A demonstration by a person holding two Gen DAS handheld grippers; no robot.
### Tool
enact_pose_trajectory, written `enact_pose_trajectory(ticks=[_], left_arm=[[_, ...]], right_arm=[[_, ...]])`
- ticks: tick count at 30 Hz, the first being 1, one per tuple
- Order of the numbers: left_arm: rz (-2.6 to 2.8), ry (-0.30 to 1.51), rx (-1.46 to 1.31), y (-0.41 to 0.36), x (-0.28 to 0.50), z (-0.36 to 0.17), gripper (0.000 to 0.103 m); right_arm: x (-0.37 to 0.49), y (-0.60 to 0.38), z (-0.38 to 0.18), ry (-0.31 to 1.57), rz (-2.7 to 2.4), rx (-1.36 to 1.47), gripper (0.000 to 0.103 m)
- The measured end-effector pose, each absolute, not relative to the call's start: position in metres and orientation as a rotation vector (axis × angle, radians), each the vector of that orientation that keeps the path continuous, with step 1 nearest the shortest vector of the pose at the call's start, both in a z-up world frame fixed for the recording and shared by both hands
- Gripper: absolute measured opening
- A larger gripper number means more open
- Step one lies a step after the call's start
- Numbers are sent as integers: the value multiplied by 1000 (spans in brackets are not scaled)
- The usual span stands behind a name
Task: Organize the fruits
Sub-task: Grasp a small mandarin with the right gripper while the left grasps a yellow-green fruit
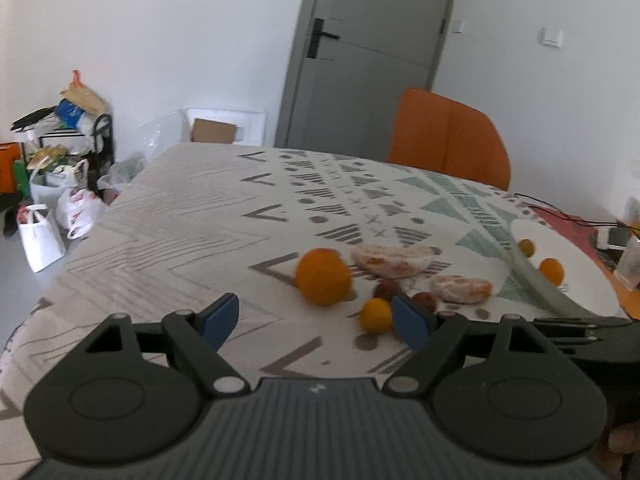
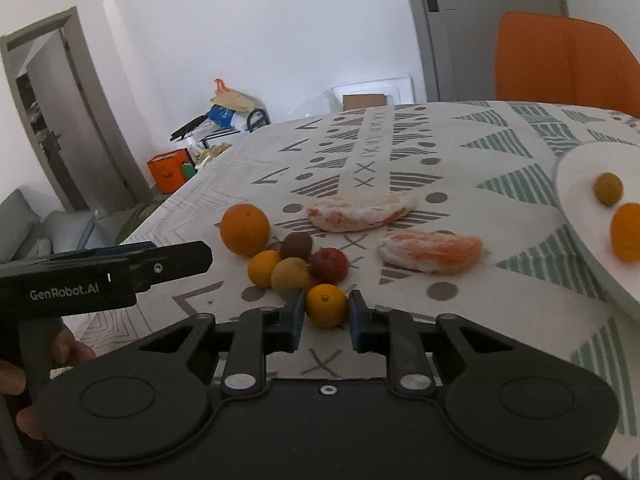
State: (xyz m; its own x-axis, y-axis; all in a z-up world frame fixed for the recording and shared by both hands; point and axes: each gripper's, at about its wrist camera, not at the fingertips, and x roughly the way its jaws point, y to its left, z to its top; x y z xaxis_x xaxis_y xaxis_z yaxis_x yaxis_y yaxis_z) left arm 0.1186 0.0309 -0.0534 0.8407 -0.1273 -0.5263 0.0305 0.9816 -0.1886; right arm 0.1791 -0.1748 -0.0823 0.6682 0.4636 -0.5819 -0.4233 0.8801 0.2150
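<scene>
My right gripper (image 2: 326,310) is shut on a small orange fruit (image 2: 326,305) that rests on the patterned tablecloth (image 2: 400,140). Just beyond it lie a tan fruit (image 2: 291,274), a red one (image 2: 330,266), a brown one (image 2: 296,245) and another small orange one (image 2: 264,268). A large orange (image 2: 245,229) (image 1: 324,276) sits left of them. Two peeled orange pieces (image 2: 362,212) (image 2: 432,250) lie behind. A white plate (image 2: 580,200) (image 1: 568,248) at the right holds two small fruits (image 2: 608,188) (image 2: 628,236). My left gripper (image 1: 316,316) (image 2: 200,256) hovers open and empty near the large orange.
An orange chair (image 1: 448,136) stands at the table's far side, before a grey door (image 1: 368,48). Bags and a loaded rack (image 1: 60,152) crowd the floor left of the table. A dark cable (image 1: 560,212) and small items lie beyond the plate.
</scene>
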Motion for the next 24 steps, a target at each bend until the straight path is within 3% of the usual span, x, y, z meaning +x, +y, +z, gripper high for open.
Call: enact_pose_trajectory(ticks=[16,20,24], left_arm=[[-215,604,-160,-20,127,-62,58],[-224,624,-135,-36,132,-68,44],[-198,631,-113,-47,139,-72,44]], right_arm=[[171,-230,-76,647,399,113,21],[166,-240,-71,628,385,111,21],[162,-254,-67,610,374,113,21]])
